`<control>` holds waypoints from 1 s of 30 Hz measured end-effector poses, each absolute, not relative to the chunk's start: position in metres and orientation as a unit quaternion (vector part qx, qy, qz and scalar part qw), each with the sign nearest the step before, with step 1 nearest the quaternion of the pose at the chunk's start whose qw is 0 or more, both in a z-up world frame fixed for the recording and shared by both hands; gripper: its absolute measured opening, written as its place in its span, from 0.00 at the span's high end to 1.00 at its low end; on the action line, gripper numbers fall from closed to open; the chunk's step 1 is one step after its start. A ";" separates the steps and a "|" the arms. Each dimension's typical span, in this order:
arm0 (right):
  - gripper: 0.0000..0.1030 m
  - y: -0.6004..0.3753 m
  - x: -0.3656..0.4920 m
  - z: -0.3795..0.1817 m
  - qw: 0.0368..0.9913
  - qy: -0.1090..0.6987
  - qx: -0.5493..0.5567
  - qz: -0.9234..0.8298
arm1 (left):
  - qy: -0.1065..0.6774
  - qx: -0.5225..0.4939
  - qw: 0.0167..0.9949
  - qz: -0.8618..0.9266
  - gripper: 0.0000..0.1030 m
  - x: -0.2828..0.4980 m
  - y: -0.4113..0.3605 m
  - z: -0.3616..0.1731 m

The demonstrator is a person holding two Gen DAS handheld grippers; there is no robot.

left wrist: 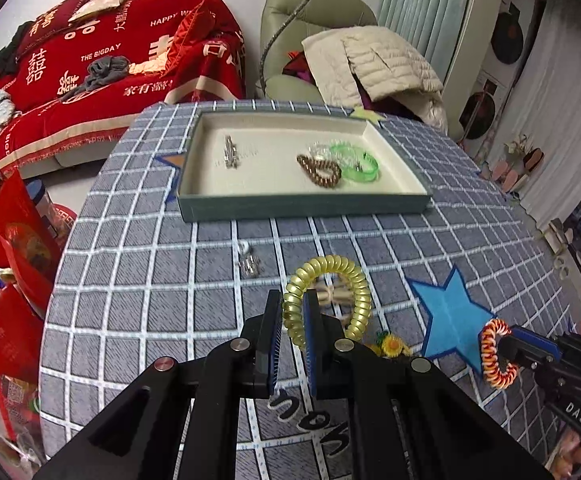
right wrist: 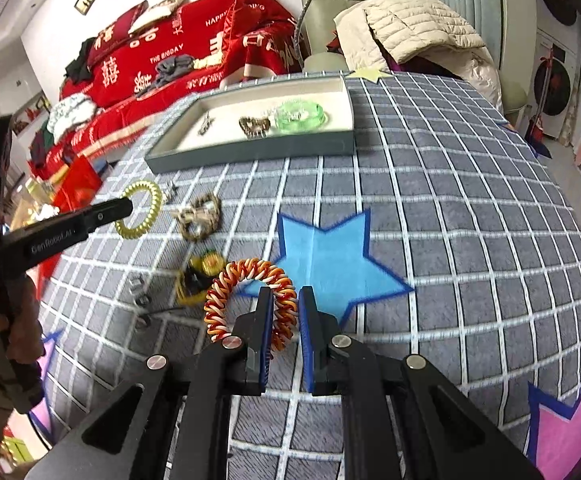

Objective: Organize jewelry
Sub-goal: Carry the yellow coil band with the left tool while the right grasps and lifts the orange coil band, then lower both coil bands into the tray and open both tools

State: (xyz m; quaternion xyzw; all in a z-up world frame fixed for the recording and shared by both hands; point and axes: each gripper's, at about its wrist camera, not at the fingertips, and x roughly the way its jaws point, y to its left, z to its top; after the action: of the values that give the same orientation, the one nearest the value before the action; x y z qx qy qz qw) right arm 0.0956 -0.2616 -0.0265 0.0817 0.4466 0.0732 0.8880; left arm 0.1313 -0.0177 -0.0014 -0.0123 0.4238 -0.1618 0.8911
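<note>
Left gripper (left wrist: 293,316) fingers pinching yellow coil band (left wrist: 332,294), near-centre of table. Right gripper (right wrist: 285,312) fingers pinching red-white coil band (right wrist: 246,296), beside blue star patch (right wrist: 330,260). Jewelry tray (left wrist: 302,204) at far side holds green bangle (left wrist: 356,160), brown bead bracelet (left wrist: 320,170), silver clip (left wrist: 231,153). Loose on checked tablecloth (left wrist: 150,280): beige knotted band (right wrist: 198,218), yellow flower piece (right wrist: 202,270), small clear clip (left wrist: 249,264).
</note>
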 end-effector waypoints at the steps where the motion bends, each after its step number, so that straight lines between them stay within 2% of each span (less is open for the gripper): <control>1: 0.86 -0.262 0.100 -0.022 0.889 0.444 0.082 0.074 | 0.422 -0.016 0.892 -0.162 0.69 0.135 -0.016 0.002; 16: 0.86 -0.269 0.203 0.034 0.905 0.409 0.075 0.093 | 0.387 0.007 0.911 -0.142 0.69 0.215 -0.012 0.054; 24: 0.86 -0.264 0.278 0.036 0.902 0.415 0.070 0.095 | 0.401 0.020 0.907 -0.124 0.69 0.278 -0.019 0.048; 30: 0.87 -0.256 0.333 0.018 0.893 0.430 0.085 0.102 | 0.422 0.022 0.900 -0.111 0.69 0.317 -0.024 0.026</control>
State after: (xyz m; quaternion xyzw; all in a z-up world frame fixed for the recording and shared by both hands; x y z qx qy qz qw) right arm 0.3333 -0.2557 0.0182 0.0853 0.4304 0.1023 0.8928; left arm 0.3171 -0.0235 0.0262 0.0215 0.4218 -0.1106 0.8997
